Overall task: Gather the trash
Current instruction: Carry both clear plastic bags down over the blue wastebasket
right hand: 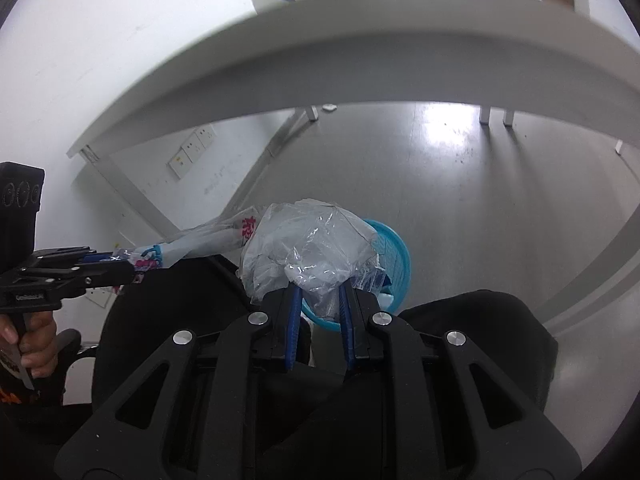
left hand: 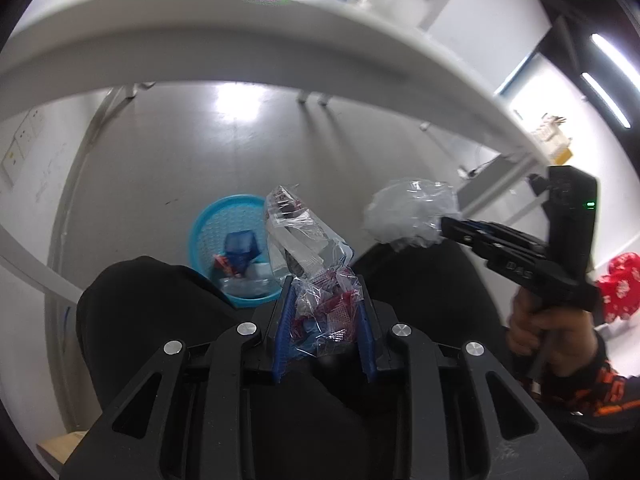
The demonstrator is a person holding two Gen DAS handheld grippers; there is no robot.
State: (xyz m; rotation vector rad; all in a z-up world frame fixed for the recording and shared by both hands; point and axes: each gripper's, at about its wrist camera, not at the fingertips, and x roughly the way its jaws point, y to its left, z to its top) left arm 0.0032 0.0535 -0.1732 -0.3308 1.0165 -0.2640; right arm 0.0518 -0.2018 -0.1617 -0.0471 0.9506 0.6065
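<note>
My left gripper point(left hand: 325, 294) is shut on a clear plastic wrapper with red print point(left hand: 316, 280), which sticks up from between its blue pads. My right gripper point(right hand: 319, 294) is shut on a crumpled clear plastic bag point(right hand: 308, 248). Both hang below the white table edge, above a blue round basket point(left hand: 208, 236) on the grey floor. That basket point(right hand: 396, 252) holds a blue carton and other scraps. In the left wrist view the right gripper point(left hand: 442, 226) shows at right with its plastic bag point(left hand: 412, 212). In the right wrist view the left gripper point(right hand: 130, 268) shows at left with its wrapper point(right hand: 208, 238).
A white table point(left hand: 240, 52) arches overhead, with its legs point(right hand: 256, 168) on the floor. A person's black-clad knees point(left hand: 152, 312) frame the basket. Wall sockets point(right hand: 192, 152) sit on the white wall at left. A red patterned item point(left hand: 622, 284) lies at far right.
</note>
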